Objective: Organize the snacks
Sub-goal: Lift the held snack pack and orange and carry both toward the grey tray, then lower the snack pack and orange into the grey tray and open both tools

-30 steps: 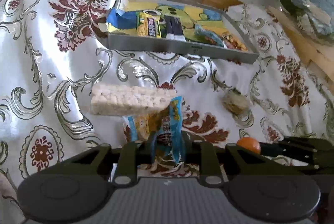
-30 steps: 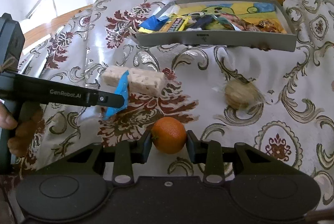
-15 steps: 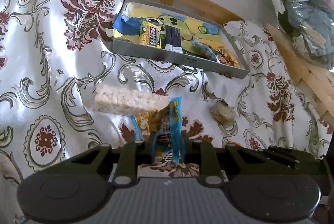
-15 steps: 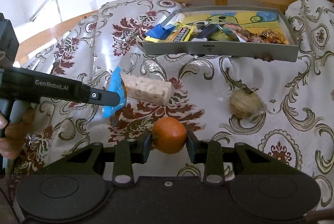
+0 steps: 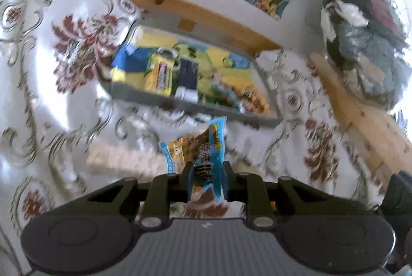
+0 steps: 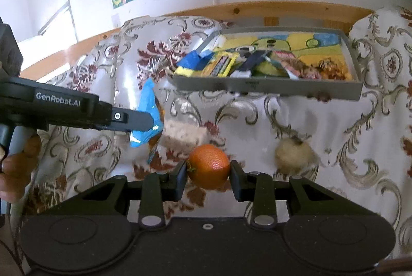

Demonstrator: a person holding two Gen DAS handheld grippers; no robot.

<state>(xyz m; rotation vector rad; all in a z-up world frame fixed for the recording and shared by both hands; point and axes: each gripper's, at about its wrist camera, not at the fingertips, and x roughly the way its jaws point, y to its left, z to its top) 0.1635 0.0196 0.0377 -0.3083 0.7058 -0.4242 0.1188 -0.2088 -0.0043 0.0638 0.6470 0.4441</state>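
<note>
My left gripper [image 5: 206, 177] is shut on a blue snack packet [image 5: 209, 147], which hangs above the patterned cloth. From the right wrist view the same left gripper [image 6: 144, 121] reaches in from the left with the blue packet [image 6: 146, 106] in its tip. My right gripper [image 6: 208, 171] is shut on an orange [image 6: 208, 165], lifted off the cloth. A grey tray [image 6: 267, 88] with several wrapped snacks stands at the back, also seen as the grey tray [image 5: 154, 98] ahead of the left gripper. A puffed rice bar [image 6: 184, 135] lies on the cloth below the packet.
A round pale wrapped snack [image 6: 293, 153] lies on the cloth to the right of the orange. A wooden rail [image 6: 257, 11] and a wall with posters run behind the tray. A hand [image 6: 15, 162] holds the left gripper's handle at the left edge.
Both grippers have risen, each keeping its hold. The tray, rice bar and round snack sit lower and smaller in both views, and the left view has tilted and blurred.
</note>
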